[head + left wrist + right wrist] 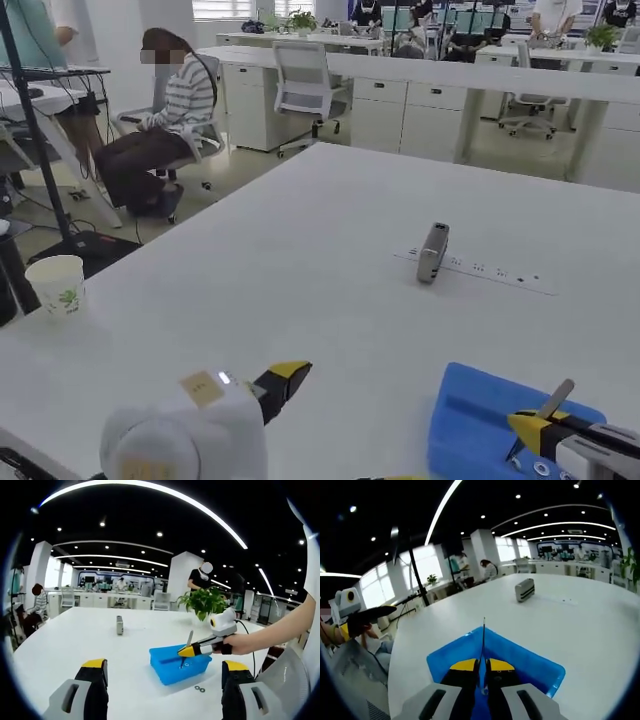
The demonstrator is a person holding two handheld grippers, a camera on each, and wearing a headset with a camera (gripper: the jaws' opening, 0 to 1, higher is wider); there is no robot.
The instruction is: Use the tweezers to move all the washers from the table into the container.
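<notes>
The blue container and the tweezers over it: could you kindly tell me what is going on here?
A person is working with a hand-held claw in each hand. The right claw is shut on the tweezers and holds them over the blue container on the white table. The left claw is open and holds nothing, above the table and facing the container. Two washers lie on the table beside the container, not yet moved.
</notes>
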